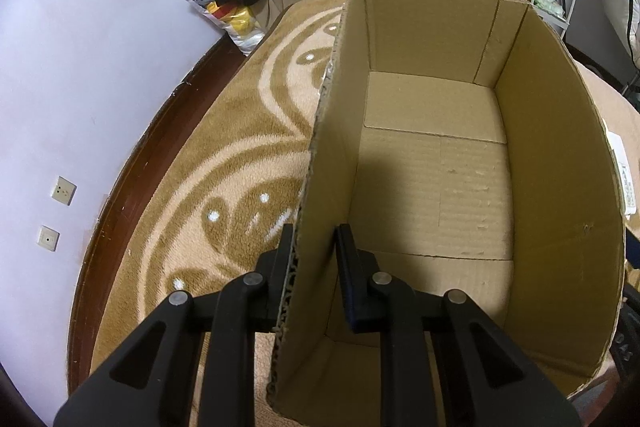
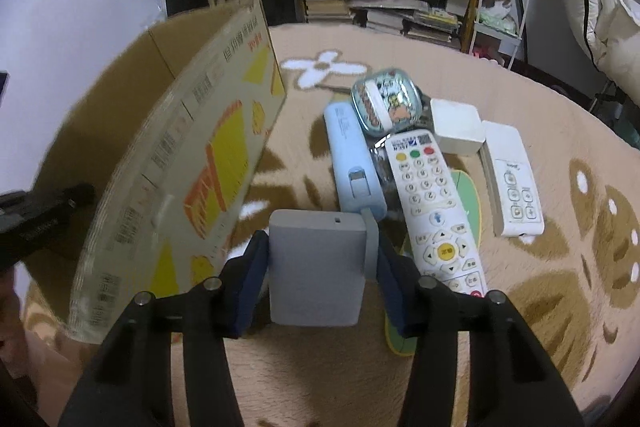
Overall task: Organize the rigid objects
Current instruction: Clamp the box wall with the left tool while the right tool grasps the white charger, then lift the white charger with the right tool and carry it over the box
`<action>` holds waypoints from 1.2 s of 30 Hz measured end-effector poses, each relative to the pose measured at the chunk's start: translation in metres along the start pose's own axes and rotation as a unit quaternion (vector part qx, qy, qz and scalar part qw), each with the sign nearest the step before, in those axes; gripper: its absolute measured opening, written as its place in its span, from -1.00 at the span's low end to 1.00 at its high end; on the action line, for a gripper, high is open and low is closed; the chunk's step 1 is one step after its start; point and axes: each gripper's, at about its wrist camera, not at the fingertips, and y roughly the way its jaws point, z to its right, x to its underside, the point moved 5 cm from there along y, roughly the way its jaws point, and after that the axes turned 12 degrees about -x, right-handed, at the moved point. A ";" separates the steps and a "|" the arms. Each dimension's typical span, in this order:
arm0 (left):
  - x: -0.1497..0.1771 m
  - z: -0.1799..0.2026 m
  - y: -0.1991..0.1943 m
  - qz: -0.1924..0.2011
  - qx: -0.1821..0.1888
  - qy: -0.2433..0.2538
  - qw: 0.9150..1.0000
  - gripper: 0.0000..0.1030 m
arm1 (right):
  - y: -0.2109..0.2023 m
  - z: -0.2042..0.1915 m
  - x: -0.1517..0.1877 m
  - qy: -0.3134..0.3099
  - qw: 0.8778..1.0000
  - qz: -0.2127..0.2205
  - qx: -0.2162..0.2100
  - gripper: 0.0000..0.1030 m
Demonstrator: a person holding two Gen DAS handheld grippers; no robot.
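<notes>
Nothing packed yet: the cardboard box (image 1: 436,163) shows a bare floor in the left wrist view, so by the look of it the sorting has barely begun
Left gripper (image 1: 316,247): its jaws straddle the box's near left wall, one finger outside and one inside; the outer finger lies against the card, but a gap shows at the inner one, so whether it clamps cannot be told
Right gripper (image 2: 320,255): jaws closed on a grey rectangular block (image 2: 316,267), held above the blanket just to the right of the box's printed outer wall
Left to do: the grey block has to go over the wall into the box, then the pile further right of the box, namely a pale blue case (image 2: 352,163), a white remote (image 2: 436,211), a clear tin with cartoon print (image 2: 386,103), a white cube (image 2: 456,127) and a small white remote (image 2: 512,183)
Surface: a tan patterned blanket (image 2: 540,307) under the box and pile
Hard to make out: a green and yellow flat thing (image 2: 468,195) lies mostly hidden under the white remote; the box's near corner is cut off behind the left gripper; what the grey block is cannot be read
</notes>
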 end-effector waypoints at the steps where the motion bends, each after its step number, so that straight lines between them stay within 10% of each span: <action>1: 0.000 0.000 0.000 -0.001 0.001 -0.001 1.000 -0.64 | -0.002 -0.001 0.000 0.001 1.000 0.001 -0.001 0.06; 24: 0.001 -0.002 0.000 -0.001 -0.002 -0.002 1.000 -0.62 | 0.004 0.014 0.028 0.061 0.997 -0.035 -0.034 0.10; 28: 0.001 -0.002 0.000 0.000 -0.004 0.000 1.000 -0.61 | 0.012 0.019 0.035 0.075 0.995 -0.057 -0.031 0.54; 34: 0.001 -0.002 -0.001 0.000 -0.006 0.000 1.000 -0.61 | 0.022 0.018 0.047 0.085 0.992 -0.088 -0.034 0.52; 36: 0.001 -0.001 -0.001 0.000 -0.007 0.001 1.000 -0.61 | 0.027 0.016 0.051 0.094 0.989 -0.108 -0.037 0.24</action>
